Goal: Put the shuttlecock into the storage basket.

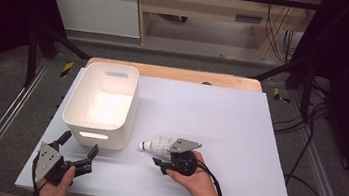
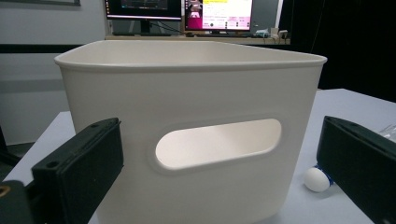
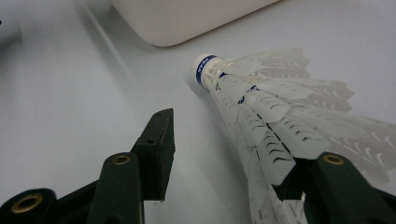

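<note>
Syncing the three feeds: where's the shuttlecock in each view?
High view: the shuttlecock lies on the table, just right of the bin's near right corner, at the right claw.
Left gripper view: its white cork tip peeks out at lower right, past the bin's corner.
Right gripper view: it runs from centre to lower right, cork toward the bin.
Shared landmark: the white bin.

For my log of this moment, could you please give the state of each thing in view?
White bin: upright, nothing visible inside.
Shuttlecock: lying on its side, cork toward the bin.
Left tool: open, facing the bin's handle slot.
Right tool: open, jaws around the shuttlecock's feathers, not closed.
</note>
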A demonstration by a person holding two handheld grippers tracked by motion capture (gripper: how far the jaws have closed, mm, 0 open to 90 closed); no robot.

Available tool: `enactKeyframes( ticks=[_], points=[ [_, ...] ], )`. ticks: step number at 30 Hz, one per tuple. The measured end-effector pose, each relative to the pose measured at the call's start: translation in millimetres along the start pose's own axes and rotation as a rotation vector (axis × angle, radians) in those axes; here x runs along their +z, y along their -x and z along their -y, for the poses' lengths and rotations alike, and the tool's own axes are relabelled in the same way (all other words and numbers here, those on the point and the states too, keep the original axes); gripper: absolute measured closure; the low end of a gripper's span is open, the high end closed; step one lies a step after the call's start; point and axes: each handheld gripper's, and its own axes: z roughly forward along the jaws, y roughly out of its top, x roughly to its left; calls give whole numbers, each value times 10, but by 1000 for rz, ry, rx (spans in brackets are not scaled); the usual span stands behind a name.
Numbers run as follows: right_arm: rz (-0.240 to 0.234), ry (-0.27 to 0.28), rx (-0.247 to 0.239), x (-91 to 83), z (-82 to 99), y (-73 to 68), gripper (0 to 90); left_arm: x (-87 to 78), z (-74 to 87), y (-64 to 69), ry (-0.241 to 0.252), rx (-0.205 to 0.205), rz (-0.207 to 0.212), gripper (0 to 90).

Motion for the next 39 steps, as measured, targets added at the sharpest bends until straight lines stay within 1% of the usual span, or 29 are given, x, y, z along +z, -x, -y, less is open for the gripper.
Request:
enactKeyframes(
  ticks=[6,12,17,19,22,27,29,32,36,39],
  points=[
    [12,-6,-2,37,-6,9,550,8,2,7,-1,-1,3,6],
    [13,-13,-6,67,-29,11,593,9,2,8,-1,-3,4,6],
    [35,-20,-2,95,-31,26,653,7,3,5,0,-3,5,5],
    [45,-17,5,99,-33,36,688,6,4,2,0,-5,4,5],
    [58,-13,20,104,-37,56,713,7,6,-1,0,-7,4,6],
    [71,-6,48,115,-37,88,710,10,7,4,0,-7,7,6],
    [74,-6,52,115,-38,91,715,12,5,9,1,-5,9,6],
    [75,-4,54,117,-35,94,747,15,6,16,-1,-3,10,6],
    [75,-10,49,120,-34,97,833,15,2,16,-1,-3,9,6],
    [73,-12,45,119,-29,104,864,15,0,21,-2,1,11,6]
  ],
)
